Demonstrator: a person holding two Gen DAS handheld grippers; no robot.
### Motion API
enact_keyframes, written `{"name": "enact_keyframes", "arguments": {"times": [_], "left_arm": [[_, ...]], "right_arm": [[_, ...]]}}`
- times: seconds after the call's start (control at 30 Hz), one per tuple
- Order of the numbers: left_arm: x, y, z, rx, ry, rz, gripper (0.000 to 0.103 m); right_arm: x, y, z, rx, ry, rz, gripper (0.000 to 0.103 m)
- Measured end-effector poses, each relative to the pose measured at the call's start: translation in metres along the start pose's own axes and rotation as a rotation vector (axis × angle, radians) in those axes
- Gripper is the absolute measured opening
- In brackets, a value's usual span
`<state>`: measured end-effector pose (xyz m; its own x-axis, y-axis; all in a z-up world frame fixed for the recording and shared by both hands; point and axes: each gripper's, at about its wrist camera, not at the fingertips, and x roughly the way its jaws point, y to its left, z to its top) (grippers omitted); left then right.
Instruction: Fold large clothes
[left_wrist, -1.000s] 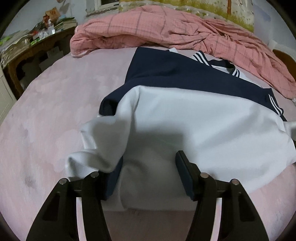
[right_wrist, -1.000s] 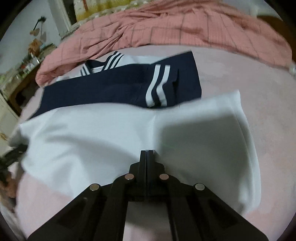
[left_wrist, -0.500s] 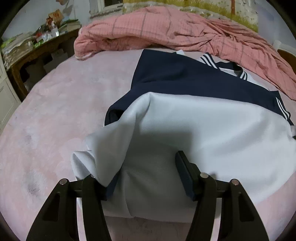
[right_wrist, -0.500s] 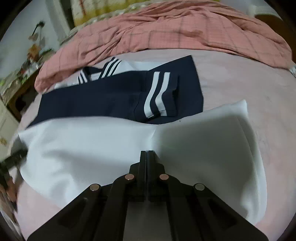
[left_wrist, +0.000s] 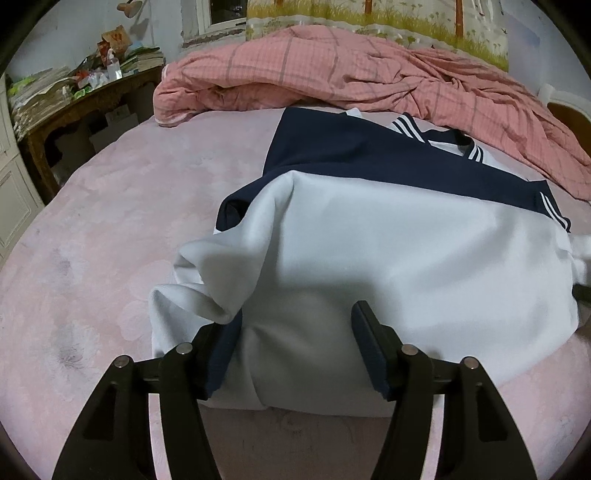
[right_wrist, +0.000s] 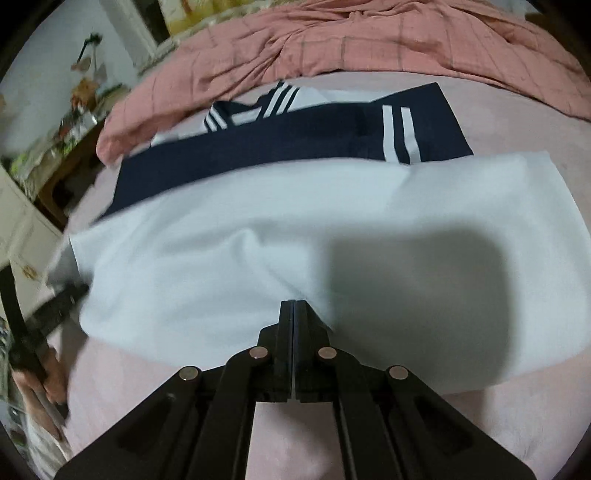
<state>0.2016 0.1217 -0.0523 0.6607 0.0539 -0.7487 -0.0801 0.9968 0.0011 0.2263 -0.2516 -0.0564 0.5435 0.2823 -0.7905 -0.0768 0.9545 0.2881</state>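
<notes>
On pink bedsheet (left_wrist: 110, 229): half-folded white-navy garment (left_wrist: 406, 266).

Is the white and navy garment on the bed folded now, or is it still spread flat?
Partly folded: the white lower part lies doubled up over the navy top, and the left side is still bunched.

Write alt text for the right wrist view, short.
The right tongs, shut, rest at the near edge of a white and navy garment spread across a pink bed. A rumpled pink plaid blanket lies behind it; the left tongs are at the garment's left end.
</notes>
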Motion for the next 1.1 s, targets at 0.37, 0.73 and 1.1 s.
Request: {"name": "enact_keyframes", "arguments": {"times": [0.37, 0.73, 1.1], "left_arm": [[-0.002, -0.001, -0.001, -0.007, -0.001, -0.011, 0.064], [-0.051, -0.02, -0.008, 0.104, -0.161, -0.119, 0.087], [-0.047, -0.068, -0.028, 0.382, -0.014, -0.206, 0.1]], "right_arm": [[-0.006, -0.003, 0.005, 0.017, -0.004, -0.113, 0.0], [-0.02, 0.007, -0.006, -0.071, -0.051, -0.064, 0.008], [-0.041, 0.047, -0.044, -0.375, 0.017, -0.213, 0.085]]}}
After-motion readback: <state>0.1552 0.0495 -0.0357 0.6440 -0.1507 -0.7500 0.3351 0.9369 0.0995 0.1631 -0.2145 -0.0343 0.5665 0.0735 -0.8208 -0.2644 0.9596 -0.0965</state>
